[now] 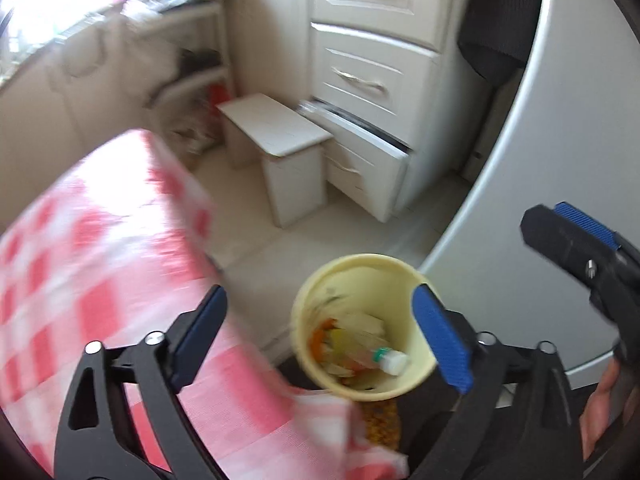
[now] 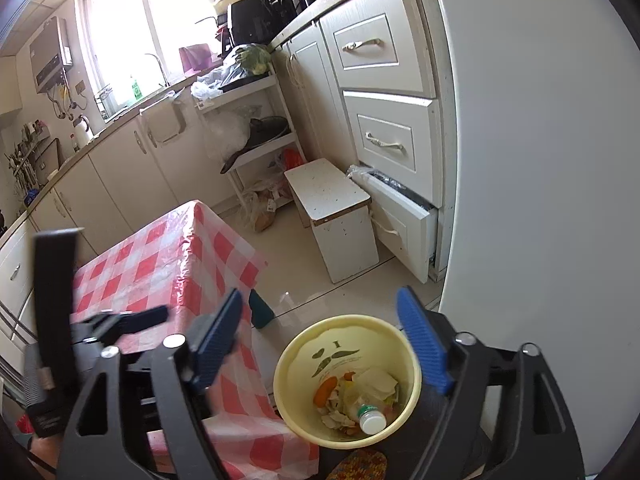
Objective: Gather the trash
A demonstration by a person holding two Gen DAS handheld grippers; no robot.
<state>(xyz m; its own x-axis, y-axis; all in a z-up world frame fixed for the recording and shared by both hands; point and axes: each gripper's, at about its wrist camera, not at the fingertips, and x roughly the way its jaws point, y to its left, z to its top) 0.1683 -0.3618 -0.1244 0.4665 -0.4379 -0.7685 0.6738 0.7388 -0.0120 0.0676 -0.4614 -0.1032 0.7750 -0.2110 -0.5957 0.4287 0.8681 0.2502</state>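
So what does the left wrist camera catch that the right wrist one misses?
Only the left view shows a dark cloth hanging at the upper right and the hand holding the right tool. Only the right view shows the window, the water heater and the left tool. Both show the yellow bin with the small bottle, the checked tablecloth and the white stool.

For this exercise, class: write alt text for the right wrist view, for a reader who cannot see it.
An open right hand-held gripper hangs over a yellow bin holding scraps and a small bottle. A red-checked table stands to the left, with white drawers and a stool behind.
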